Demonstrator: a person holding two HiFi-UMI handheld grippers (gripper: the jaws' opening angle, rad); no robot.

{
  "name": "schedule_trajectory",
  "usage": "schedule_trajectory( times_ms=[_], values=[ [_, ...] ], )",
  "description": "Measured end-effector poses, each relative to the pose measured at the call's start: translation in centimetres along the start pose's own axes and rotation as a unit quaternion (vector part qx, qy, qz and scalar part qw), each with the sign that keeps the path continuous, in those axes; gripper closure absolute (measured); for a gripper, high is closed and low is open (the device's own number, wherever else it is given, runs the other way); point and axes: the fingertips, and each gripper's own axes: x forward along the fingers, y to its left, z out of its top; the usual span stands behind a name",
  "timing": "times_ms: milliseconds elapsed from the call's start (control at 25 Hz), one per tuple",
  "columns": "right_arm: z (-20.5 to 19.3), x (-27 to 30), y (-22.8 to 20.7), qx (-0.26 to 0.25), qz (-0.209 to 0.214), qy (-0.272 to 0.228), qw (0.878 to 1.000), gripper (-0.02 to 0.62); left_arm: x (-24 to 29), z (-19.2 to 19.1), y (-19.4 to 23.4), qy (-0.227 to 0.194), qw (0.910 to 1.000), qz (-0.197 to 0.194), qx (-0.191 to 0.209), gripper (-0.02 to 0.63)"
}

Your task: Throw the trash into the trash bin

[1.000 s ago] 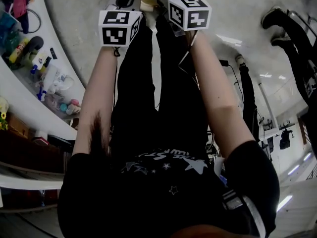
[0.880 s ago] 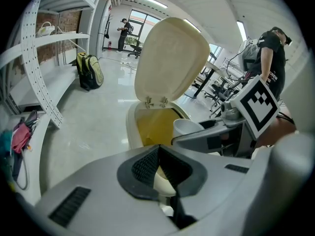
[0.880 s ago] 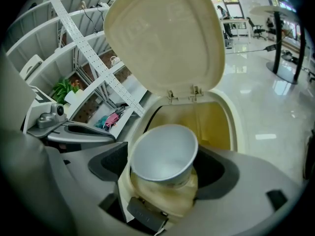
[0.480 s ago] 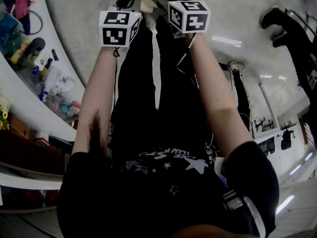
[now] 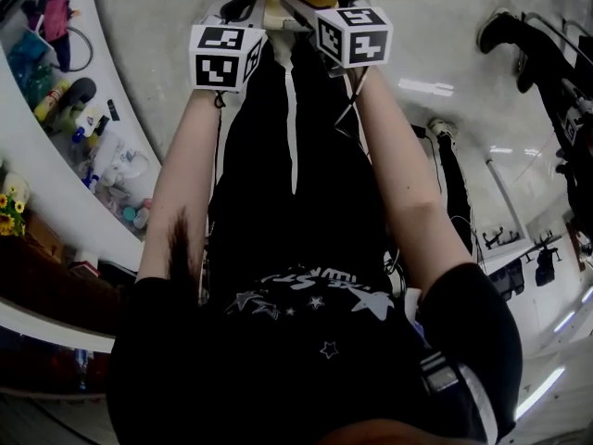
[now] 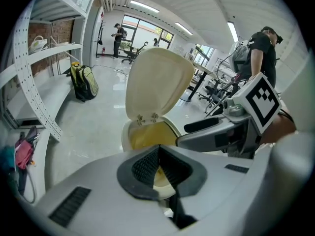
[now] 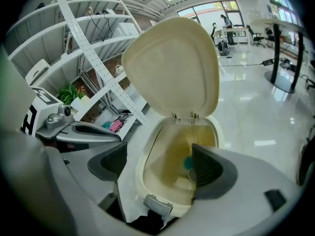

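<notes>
Left gripper [image 6: 158,156]: jaws pressed together, ribbed pads meeting in a point, nothing between them.
Right gripper [image 7: 160,165]: jaws spread wide and empty, hanging right over the bin's mouth.
Trash bin [image 7: 167,154]: cream-coloured, standing on the floor in front of the person, between and just beyond the two grippers.
Lid [image 7: 172,68]: swung up on its hinge and standing tall behind the opening.
Trash [image 7: 187,163]: there it is, a small blue piece low inside the bin with something pale beside it; I cannot tell what either is.
Pedal [image 7: 157,205]: grey, at the bin's near edge.
Floor [image 6: 93,127]: pale and glossy, throwing back the ceiling lights.
Desk [image 5: 46,188]: white and curved, off to the person's left, crowded with bottles and small coloured items.
Shelving [image 6: 29,82]: white racks on perforated uprights along the wall.
Plant [image 7: 66,93]: green leaves tucked in the racks.
Backpack [image 6: 84,82]: yellow-green and black, on the floor against the shelving.
Windows [image 6: 142,33]: bright, at the far end of the long room, with office chairs and a standing figure near them.
Bystander [image 6: 261,48]: a person in black, off beyond the right gripper.
</notes>
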Motion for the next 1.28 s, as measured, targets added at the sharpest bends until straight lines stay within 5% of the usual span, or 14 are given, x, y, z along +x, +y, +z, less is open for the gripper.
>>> schedule_trajectory(
  times_ms=[240, 760, 960, 1280],
  values=[
    [2.2, -3.9, 1.7, -0.013, 0.004, -0.017, 1.000, 0.178, -2.7, 2.7, -2.0, -0.013, 0.9996, -0.007, 0.022, 0.595],
    [3.5, -9.3, 4.0, -0.021, -0.023, -0.023, 0.999, 0.358, -8.4, 6.5, -4.8, -0.041, 0.9983, -0.010, 0.039, 0.595],
    [4.1, -10.9, 5.3, -0.002, -0.045, -0.048, 0.998, 0.495, -10.7, 5.7, -5.2, -0.041, 0.9979, -0.019, 0.047, 0.595],
    [6.2, -13.8, 7.5, 0.003, -0.072, -0.091, 0.993, 0.578, -13.5, 6.2, -4.6, -0.052, 0.9970, -0.029, 0.049, 0.595]
  ],
)
